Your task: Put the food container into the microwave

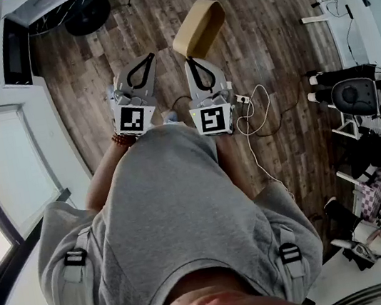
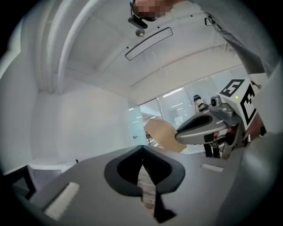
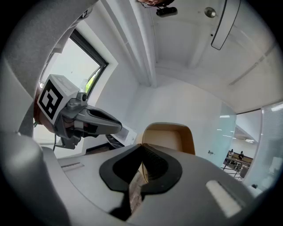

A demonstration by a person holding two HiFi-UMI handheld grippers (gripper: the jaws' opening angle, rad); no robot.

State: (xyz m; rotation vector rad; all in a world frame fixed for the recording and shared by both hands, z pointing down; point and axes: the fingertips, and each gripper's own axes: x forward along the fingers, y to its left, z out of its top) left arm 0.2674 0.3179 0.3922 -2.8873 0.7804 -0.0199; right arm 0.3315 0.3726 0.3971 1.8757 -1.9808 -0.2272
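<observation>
Because the right tongs (image 1: 193, 59) are clamped on only one thin edge of the tan, rounded, open-topped food container (image 1: 198, 27), held in the air over the wood-plank floor (image 1: 282, 96), it could swing or slip free during the carry. The left tongs (image 1: 150, 55) are closed on nothing and lend no support.

Open wood floor (image 1: 281, 46) ahead, white counter (image 1: 9, 149) left, cable (image 1: 257, 116) right
</observation>
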